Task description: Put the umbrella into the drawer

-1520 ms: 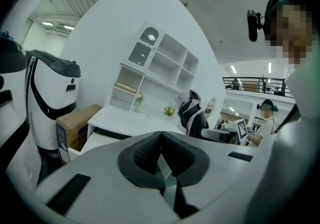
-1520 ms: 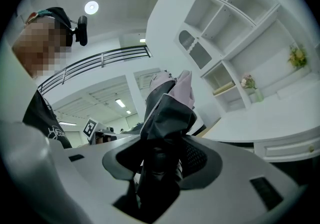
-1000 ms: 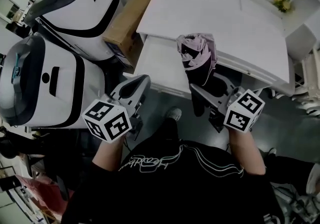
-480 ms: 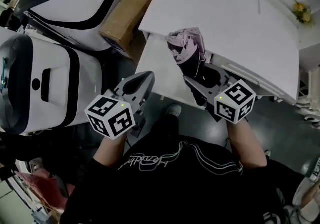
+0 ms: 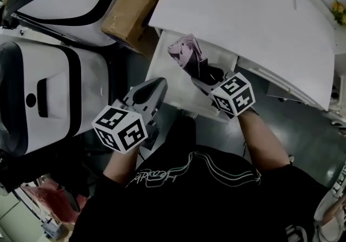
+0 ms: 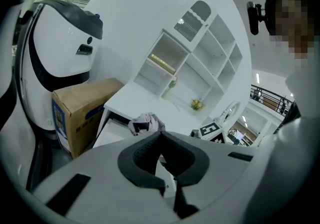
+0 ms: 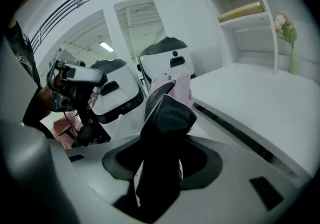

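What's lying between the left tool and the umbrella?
Only the bare white floor of the open drawer. The head view shows it between the left tool and the umbrella.

Umbrella point(image 5: 186, 54) over the drawer point(image 5: 164, 75), cardboard box point(image 5: 132, 8) just left.

A white flat-topped desk point(image 5: 243, 25) is standing against the wall, with a tall white open-shelf unit point(image 6: 200, 63) rising at its back. A brown cardboard box point(image 5: 135, 8) is sitting just beside the desk's end, next to two big rounded white machines with black bands point(image 5: 54, 73). The glossy grey floor point(image 5: 294, 125) is catching reflections, and a ceiling strip lamp point(image 7: 106, 46) is glowing.
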`<state>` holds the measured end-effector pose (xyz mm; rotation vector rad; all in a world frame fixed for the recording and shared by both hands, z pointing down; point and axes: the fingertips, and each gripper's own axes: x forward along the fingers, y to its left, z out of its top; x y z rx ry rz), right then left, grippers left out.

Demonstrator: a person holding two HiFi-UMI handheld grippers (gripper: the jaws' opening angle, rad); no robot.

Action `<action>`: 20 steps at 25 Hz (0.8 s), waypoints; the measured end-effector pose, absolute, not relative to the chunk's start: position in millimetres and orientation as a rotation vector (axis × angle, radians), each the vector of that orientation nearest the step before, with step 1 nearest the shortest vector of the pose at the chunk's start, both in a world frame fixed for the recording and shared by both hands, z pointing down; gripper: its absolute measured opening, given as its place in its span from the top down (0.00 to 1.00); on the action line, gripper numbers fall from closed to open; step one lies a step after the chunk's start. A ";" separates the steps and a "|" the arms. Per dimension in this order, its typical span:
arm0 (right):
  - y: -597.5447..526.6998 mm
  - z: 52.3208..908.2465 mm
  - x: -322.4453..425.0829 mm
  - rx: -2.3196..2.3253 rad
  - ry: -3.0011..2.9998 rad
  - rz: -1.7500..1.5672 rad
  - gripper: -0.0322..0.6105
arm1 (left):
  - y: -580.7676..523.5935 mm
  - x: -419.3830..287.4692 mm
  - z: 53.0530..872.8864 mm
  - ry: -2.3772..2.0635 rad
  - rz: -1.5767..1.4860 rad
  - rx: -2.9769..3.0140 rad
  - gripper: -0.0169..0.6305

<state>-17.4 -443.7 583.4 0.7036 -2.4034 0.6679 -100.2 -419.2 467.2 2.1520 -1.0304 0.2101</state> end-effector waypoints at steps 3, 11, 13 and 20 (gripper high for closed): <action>-449.5 621.0 -24.0 0.671 -2.330 0.694 0.61 | -422.1 -101.0 481.7 -1.020 0.218 2.130 0.94; -467.6 712.9 -41.2 0.608 -2.153 0.730 0.61 | -433.7 -111.2 514.7 -1.025 0.239 2.074 0.94; -467.4 728.8 -44.1 0.587 -2.118 0.724 0.61 | -434.8 -114.5 518.4 -1.030 0.239 2.064 0.94; -473.9 767.6 -39.2 0.596 -2.035 0.712 0.61 | -438.7 -123.9 533.3 -1.044 0.230 2.013 0.94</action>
